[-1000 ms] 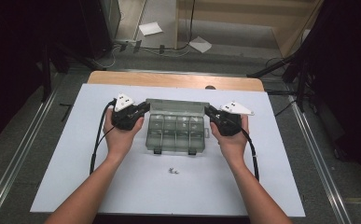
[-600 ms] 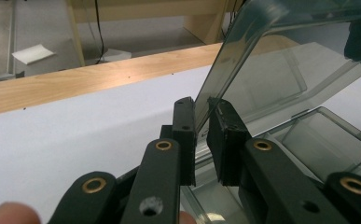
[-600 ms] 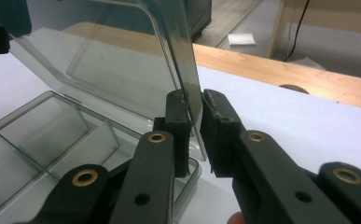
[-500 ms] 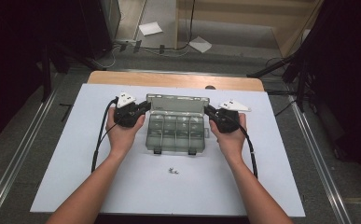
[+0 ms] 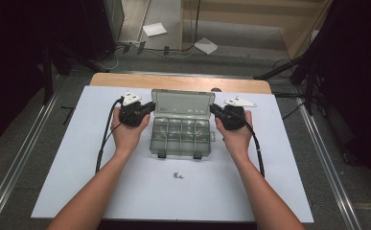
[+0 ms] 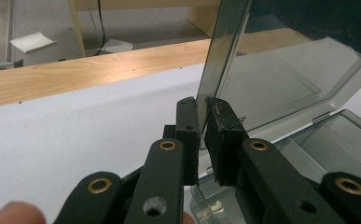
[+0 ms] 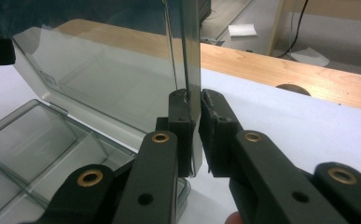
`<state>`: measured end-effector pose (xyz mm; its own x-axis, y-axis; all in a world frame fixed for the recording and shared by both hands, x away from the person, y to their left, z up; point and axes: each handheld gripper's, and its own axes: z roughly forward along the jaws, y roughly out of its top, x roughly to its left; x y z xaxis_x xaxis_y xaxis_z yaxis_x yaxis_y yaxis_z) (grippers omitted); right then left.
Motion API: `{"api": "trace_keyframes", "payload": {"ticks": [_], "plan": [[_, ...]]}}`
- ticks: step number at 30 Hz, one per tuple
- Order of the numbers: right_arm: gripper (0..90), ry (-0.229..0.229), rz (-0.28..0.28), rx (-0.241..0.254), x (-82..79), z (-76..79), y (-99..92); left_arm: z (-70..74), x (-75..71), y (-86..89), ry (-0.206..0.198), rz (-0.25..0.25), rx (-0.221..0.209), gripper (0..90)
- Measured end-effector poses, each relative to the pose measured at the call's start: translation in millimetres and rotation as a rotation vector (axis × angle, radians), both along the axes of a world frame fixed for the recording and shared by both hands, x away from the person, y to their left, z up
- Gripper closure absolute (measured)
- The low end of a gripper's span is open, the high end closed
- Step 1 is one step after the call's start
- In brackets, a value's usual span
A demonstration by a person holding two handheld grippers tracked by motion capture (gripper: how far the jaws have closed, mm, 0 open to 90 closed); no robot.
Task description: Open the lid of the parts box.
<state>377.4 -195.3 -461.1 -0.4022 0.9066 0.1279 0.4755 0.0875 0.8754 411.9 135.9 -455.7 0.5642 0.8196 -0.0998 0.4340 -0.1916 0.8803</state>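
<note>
Clear plastic compartment box (image 5: 180, 136) sits mid tabletop (image 5: 77, 191), on the white sheet, lid (image 5: 182, 103) swung up to near upright at the far side, hinged along the back. Left tongs (image 5: 149, 106) clamped on the lid's left edge, pads pinching the thin panel in the left gripper view (image 6: 205, 126). Right tongs (image 5: 214, 109) clamped on the lid's right edge, same pinch in the right gripper view (image 7: 193, 122). Both hands flank the box, forearms coming in from the near side.

Handling guess: light, stiff but thin plastic, smooth and likely slippery, lid flexes and hinge could crack if twisted. Best hold is the side edges of the lid, both sides evenly, as now. Base may slide on the sheet.

Small pale bits (image 5: 177, 176) lie near of the box, apart from it. Two front latches (image 5: 162, 155) hang open on the near wall.
</note>
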Motion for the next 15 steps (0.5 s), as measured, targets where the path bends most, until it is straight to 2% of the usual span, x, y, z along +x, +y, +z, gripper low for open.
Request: {"api": "trace_keyframes", "payload": {"ticks": [5,10,15], "plan": [[83.9,0.014,-0.004,0.004,4.6,-3.4,-0.2,-1.0,3.5,-0.3,0.011,0.0,0.0,82.7],[84.0,0.04,-0.001,-0.001,7.8,-10.3,-0.3,-6.2,7.7,0.0,0.035,-0.001,0.0,82.7],[84.4,0.047,-0.005,0.005,11.4,-14.1,-0.1,-13.0,11.8,-0.4,0.058,0.001,0.0,82.7]]}}
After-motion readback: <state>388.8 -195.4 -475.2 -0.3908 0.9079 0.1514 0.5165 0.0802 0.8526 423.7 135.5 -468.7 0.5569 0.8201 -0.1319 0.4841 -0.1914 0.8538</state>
